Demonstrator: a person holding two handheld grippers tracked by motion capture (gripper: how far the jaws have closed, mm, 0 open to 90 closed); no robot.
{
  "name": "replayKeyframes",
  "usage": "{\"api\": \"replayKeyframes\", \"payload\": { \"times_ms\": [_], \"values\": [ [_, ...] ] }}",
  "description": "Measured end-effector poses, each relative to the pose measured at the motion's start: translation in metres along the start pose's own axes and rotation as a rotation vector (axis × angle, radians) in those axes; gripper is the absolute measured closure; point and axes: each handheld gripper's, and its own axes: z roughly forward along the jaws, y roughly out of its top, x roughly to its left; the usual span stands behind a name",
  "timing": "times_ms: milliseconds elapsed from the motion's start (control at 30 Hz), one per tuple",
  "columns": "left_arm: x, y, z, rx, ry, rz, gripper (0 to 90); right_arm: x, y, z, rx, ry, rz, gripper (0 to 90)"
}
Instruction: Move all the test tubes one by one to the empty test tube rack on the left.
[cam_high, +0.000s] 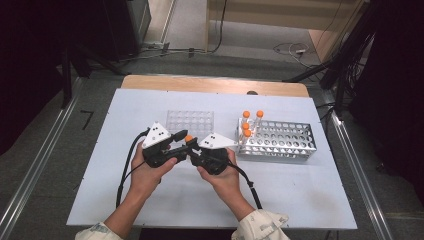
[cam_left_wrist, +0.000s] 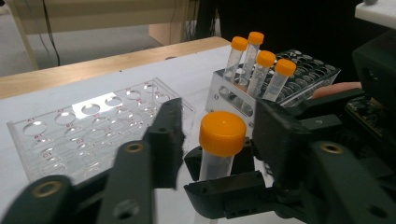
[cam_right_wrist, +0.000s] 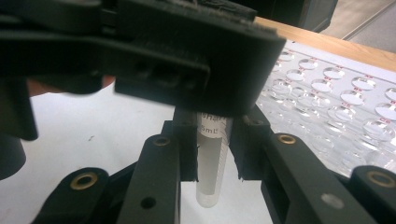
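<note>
A clear tube with an orange cap (cam_high: 188, 137) stands upright above the white board between the two grippers. My right gripper (cam_right_wrist: 215, 140) is shut on the tube's (cam_right_wrist: 212, 163) body, its jaws pressing on both sides. My left gripper (cam_left_wrist: 218, 116) comes in from the left, and its jaws stand on either side of the orange cap (cam_left_wrist: 222, 135) with a narrow gap showing on each side. In the high view the left gripper (cam_high: 179, 142) and the right gripper (cam_high: 194, 148) meet nose to nose at the board's middle, just in front of the clear rack.
An empty clear acrylic rack (cam_high: 190, 120) lies flat behind the grippers. To its right stands a metal rack (cam_high: 287, 142) with several orange-capped tubes (cam_high: 247, 125) in its left end. The white board (cam_high: 150, 200) covers the table.
</note>
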Motion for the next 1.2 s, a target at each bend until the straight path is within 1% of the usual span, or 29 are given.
{"api": "replayKeyframes", "payload": {
  "times_ms": [67, 133, 300, 367, 433, 533, 600, 667, 767, 867, 1000, 1133, 1200],
  "values": [
    [-0.001, -0.001, 0.001, 0.007, -0.004, 0.011, 67.5, 0.000, 0.000, 0.000, 0.002, -0.002, -0.006, 71.2],
    [-0.001, -0.001, 0.001, 0.005, 0.001, 0.019, 70.0, 0.000, 0.001, 0.000, 0.002, -0.004, -0.012, 71.2],
    [0.001, -0.001, 0.002, 0.002, -0.002, 0.016, 71.0, -0.001, 0.001, -0.001, 0.004, -0.008, -0.014, 71.1],
    [0.000, -0.001, 0.002, -0.001, 0.004, 0.021, 71.2, -0.001, 0.001, -0.001, 0.003, -0.008, -0.014, 69.7],
    [0.001, -0.001, 0.002, -0.003, 0.004, 0.019, 71.3, -0.001, 0.001, -0.001, -0.001, -0.005, -0.016, 62.7],
    [0.003, 0.000, 0.001, -0.010, 0.009, 0.017, 71.3, 0.000, 0.001, 0.000, 0.001, 0.007, -0.003, 45.6],
    [0.005, 0.001, 0.001, -0.012, 0.013, 0.015, 71.4, -0.001, 0.001, 0.000, 0.008, -0.005, 0.009, 34.3],
    [0.007, 0.002, 0.000, -0.012, 0.021, 0.015, 71.3, -0.002, 0.000, 0.000, 0.012, -0.015, 0.019, 27.4],
    [0.012, 0.004, -0.002, -0.019, 0.037, 0.004, 71.4, -0.006, 0.001, -0.003, 0.008, -0.037, 0.020, 21.1],
    [0.019, 0.006, -0.005, -0.024, 0.052, -0.014, 71.3, -0.010, 0.000, -0.006, 0.013, -0.039, 0.032, 18.8],
    [0.031, 0.011, -0.010, -0.041, 0.071, -0.051, 71.3, -0.015, -0.002, -0.011, 0.025, -0.053, 0.028, 18.5],
    [0.042, 0.015, -0.010, -0.045, 0.096, -0.061, 71.3, -0.017, -0.009, -0.016, 0.031, -0.059, 0.032, 18.5],
    [0.048, 0.018, -0.010, -0.045, 0.110, -0.059, 71.3, -0.020, -0.013, -0.018, 0.036, -0.061, 0.034, 18.5]
  ]
}}
